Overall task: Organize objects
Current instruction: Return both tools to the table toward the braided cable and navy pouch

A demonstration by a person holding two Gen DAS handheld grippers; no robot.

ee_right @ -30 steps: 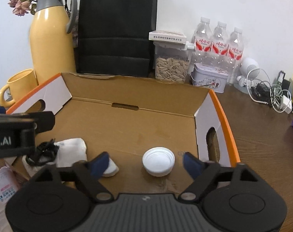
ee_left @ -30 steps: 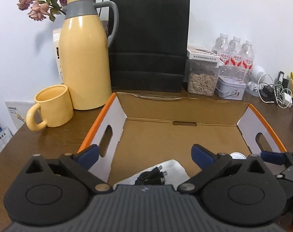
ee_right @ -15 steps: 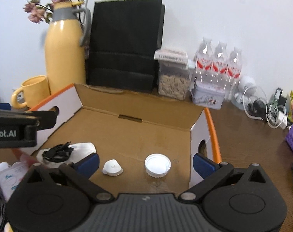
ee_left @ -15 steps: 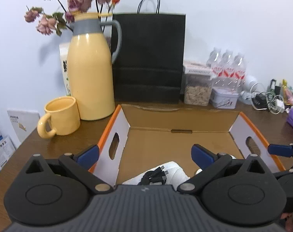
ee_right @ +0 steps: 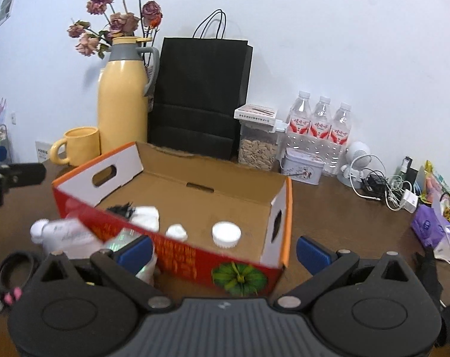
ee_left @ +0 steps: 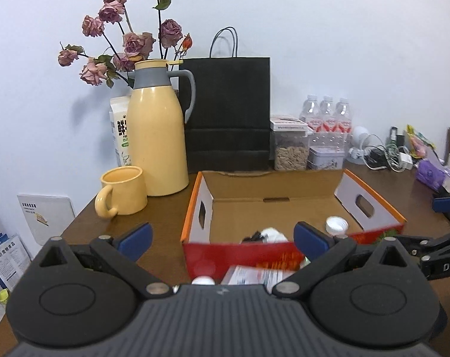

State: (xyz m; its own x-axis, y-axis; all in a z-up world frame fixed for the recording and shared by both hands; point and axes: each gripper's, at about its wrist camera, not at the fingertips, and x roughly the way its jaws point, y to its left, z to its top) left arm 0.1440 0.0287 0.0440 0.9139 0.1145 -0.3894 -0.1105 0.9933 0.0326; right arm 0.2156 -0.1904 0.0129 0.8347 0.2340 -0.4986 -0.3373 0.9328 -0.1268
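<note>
Cardboard box (ee_right: 195, 196) sits at the centre of my view on the brown wooden table (ee_right: 329, 208): an open tray of raw corrugated board inside, glossy red printed front wall, orange-edged white end flaps with oval hand slots. Inside, on its matte floor, I see a round ribbed white cap (ee_right: 226, 234) toward 5 o'clock, a smaller white lump (ee_right: 176, 232) just left of it, and a soft white cloth (ee_right: 146, 217) with a tangle of black cable (ee_right: 120, 209) on it at 9 o'clock.

My right gripper (ee_right: 223, 250) has its blue-padded jaws spread wide, nothing between them but the box's near wall below. My left gripper (ee_left: 222, 236) is likewise spread wide and empty, hanging before the box's near left corner.

At 12 o'clock behind the box stands a matte black paper bag (ee_right: 199, 98); at 10 o'clock a smooth yellow thermos jug (ee_right: 122, 104) and a stubby yellow mug (ee_right: 79, 145). At 2 o'clock are three clear water bottles (ee_right: 320, 125) and a clear seed jar (ee_right: 257, 145). A blurred white plastic packet (ee_right: 64, 235) lies outside the box at 8 o'clock.
</note>
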